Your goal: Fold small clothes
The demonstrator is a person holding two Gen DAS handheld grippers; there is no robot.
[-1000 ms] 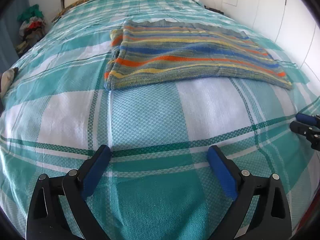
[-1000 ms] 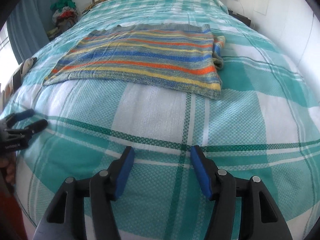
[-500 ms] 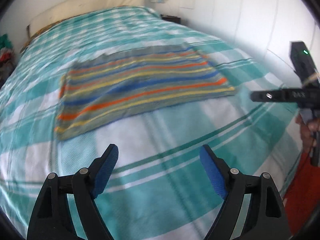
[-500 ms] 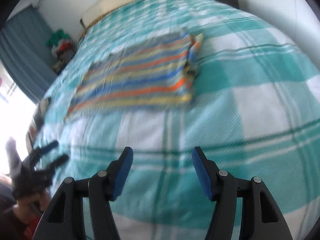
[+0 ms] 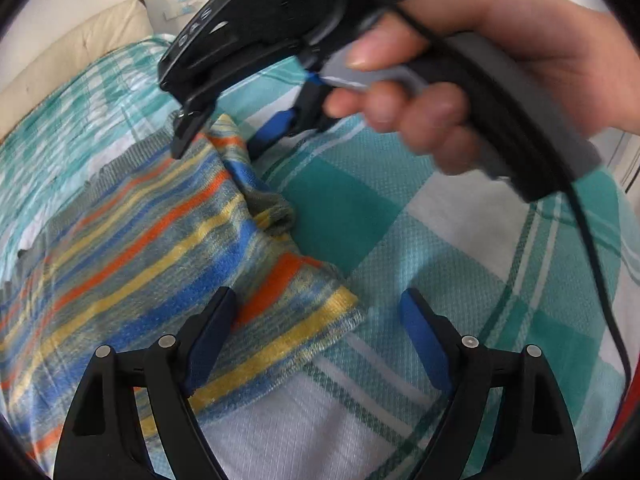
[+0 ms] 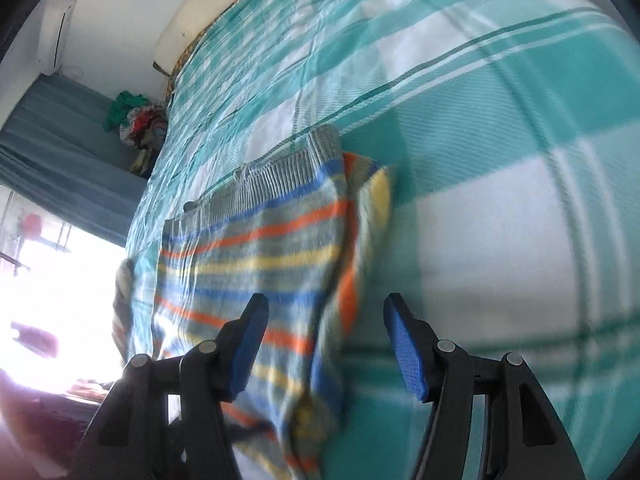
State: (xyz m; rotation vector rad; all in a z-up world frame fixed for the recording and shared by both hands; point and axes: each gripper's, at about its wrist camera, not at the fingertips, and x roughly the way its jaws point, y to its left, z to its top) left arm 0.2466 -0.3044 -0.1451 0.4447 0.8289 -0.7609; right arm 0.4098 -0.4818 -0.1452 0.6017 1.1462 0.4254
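A knitted garment (image 5: 132, 248) with blue, orange, yellow and grey stripes lies flat on the teal checked bedspread (image 5: 460, 240). Its near right corner sits between and under the fingers of my left gripper (image 5: 316, 320). Those jaws are closing, and the pads stand clear of the cloth. A hand (image 5: 480, 72) holds my right gripper (image 5: 228, 136) just over the garment's far right edge, where a sleeve is tucked. In the right wrist view, my right gripper (image 6: 326, 340) hangs open above the garment (image 6: 260, 248), at its right edge.
The bedspread (image 6: 500, 140) runs on to the right of the garment. A cream headboard (image 5: 72, 52) closes the far end. A pile of clothes (image 6: 136, 124) and a blue curtain (image 6: 60, 148) stand beyond the bed's left side. A black cable (image 5: 592, 248) trails from the right gripper.
Both grippers have swept in from the bed's near edge to the garment's right side and rolled. The left jaws have narrowed a little. The right gripper now fills the top of the left view.
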